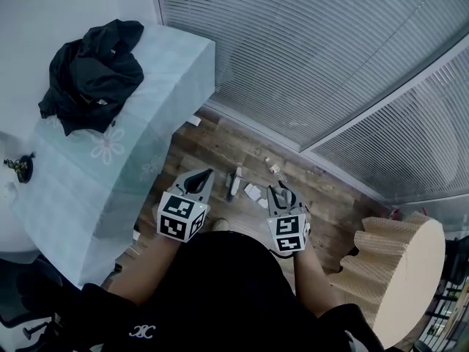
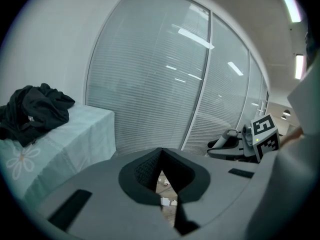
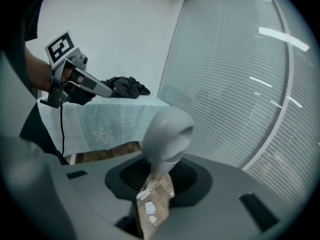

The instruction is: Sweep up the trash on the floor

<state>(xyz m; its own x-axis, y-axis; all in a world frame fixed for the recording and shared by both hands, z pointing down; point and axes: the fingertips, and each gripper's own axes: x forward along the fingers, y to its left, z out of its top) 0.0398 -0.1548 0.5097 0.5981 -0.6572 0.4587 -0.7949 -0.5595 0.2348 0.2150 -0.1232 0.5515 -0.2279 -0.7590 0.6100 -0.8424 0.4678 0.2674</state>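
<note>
Small white paper scraps (image 1: 253,191) lie on the wooden floor (image 1: 220,149) ahead of me, with more scraps (image 1: 275,169) nearer the window. A grey upright handle (image 1: 234,182) stands among them, between the two grippers. My left gripper (image 1: 199,176) hangs above the floor beside the table, its jaws closed to a thin slit with nothing in them; scraps (image 2: 167,201) show through the slit. My right gripper (image 1: 282,191) has its jaws a little apart. The blurred handle top (image 3: 167,131) rises just ahead of them and I see no grip on it. Scraps (image 3: 150,209) show through that gap.
A table under a pale green cloth (image 1: 161,86) stands at the left, with a black garment (image 1: 95,72) on it. Slatted window blinds (image 1: 308,57) close off the far side. A round corrugated cardboard piece (image 1: 396,270) stands at the right.
</note>
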